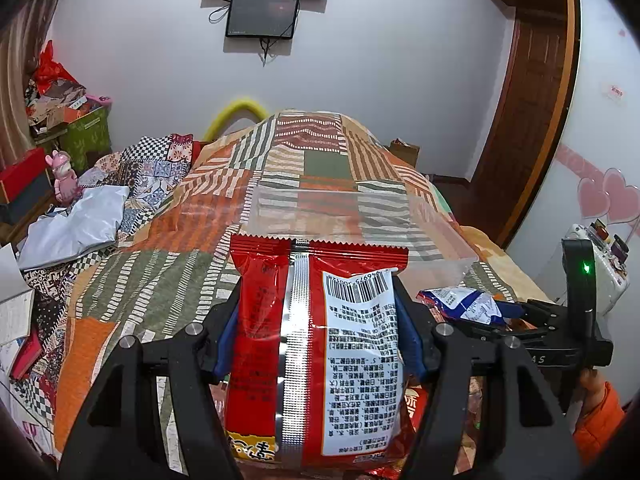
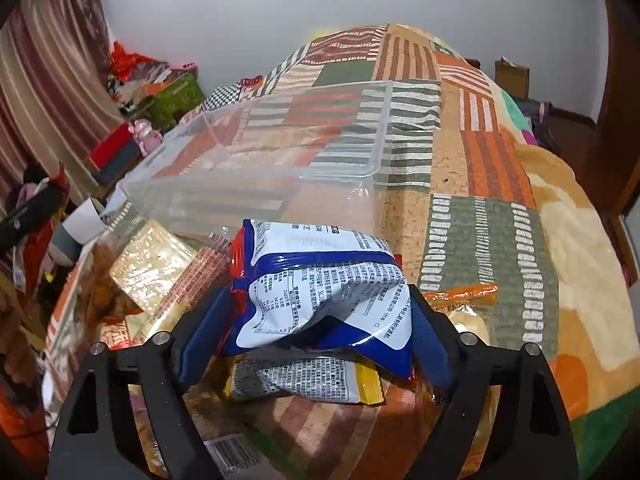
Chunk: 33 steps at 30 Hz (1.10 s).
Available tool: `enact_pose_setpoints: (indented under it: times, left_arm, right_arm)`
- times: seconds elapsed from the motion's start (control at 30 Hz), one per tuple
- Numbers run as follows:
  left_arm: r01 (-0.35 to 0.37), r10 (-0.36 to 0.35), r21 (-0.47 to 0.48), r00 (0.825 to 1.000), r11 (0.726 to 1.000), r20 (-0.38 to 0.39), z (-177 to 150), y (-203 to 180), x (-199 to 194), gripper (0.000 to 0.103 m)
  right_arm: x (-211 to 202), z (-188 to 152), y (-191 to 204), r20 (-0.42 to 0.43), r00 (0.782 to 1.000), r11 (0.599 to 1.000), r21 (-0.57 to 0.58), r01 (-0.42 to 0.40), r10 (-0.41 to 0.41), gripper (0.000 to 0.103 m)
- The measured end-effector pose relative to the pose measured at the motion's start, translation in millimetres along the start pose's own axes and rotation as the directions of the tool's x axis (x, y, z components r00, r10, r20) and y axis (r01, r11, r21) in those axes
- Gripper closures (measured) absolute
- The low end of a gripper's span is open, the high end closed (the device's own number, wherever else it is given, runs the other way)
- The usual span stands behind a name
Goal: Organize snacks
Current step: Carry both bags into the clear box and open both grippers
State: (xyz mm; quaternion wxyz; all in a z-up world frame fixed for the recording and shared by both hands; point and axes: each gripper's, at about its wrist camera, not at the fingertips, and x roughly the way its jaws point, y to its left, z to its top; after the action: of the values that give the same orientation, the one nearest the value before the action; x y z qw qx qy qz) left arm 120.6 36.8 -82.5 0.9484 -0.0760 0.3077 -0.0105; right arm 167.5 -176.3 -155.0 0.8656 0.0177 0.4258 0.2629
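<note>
The left gripper (image 1: 320, 344) clamps a red snack bag (image 1: 316, 344); the right gripper (image 2: 316, 320) sits around a blue-and-white packet (image 2: 324, 292), grip unclear; a clear tub (image 2: 280, 152) lies beyond on the bed

patchwork bed (image 2: 472, 168) carries clear bin (image 2: 372, 152), snack packets (image 2: 160, 264).

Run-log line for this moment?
left gripper: shut on red snack bag | right gripper: open, blue-white packet between jaws | clear bin: empty
</note>
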Motion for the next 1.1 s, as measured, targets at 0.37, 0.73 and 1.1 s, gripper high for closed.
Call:
enact_pose_setpoints:
  times: [0.37,0.73,1.1]
  left_arm:
    - [-0.002,0.002,0.005,1.0,1.0,0.027,4.5,-3.6,-10.7,0.039]
    - [-0.02,0.02,0.003,0.998,1.0,0.056,29.8,-2.0,-16.3,0.039]
    - [-0.044,0.043,0.009,0.996,0.999,0.078,71.4,-0.4,2.1,0.039]
  right_arm:
    - [-23.6,0.7,-1.3,0.046,0.999,1.0,0.01,0.019,-0.019,0.06]
    - [-63.8,7.7,15.9,0.14,0.99,1.0,-0.03,0.009,-0.005,0.063]
    - [-79.7,47.9,30.8,0.247,0.969,0.997,-0.075,0.009,0.009,0.063]
